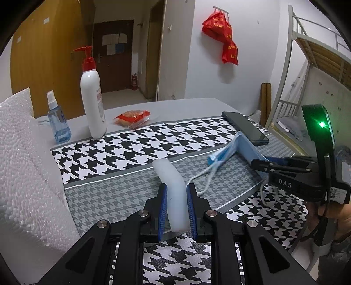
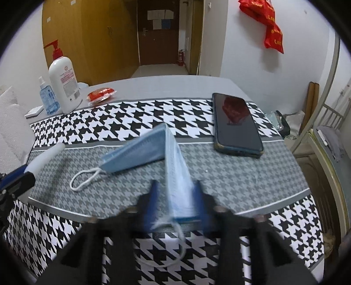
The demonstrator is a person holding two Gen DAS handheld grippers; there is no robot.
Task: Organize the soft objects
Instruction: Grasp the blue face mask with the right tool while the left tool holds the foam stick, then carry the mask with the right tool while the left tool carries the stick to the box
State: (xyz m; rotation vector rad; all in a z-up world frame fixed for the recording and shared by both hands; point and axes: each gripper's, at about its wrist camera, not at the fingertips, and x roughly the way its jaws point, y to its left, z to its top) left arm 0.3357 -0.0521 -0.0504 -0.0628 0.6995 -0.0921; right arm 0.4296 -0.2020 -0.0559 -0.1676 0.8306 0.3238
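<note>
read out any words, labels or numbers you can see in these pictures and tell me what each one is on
"DAS": white letters on the black body of the right gripper.
Pump bottle: pink and grey label, print too small to read.
Blue spray bottle: label too small to read.
Red bag on the wall: yellow characters, too blurred to read.
Papers on the door: unreadable.
Snack packet: print unreadable.
Sticker on the right gripper's handle: too small.
</note>
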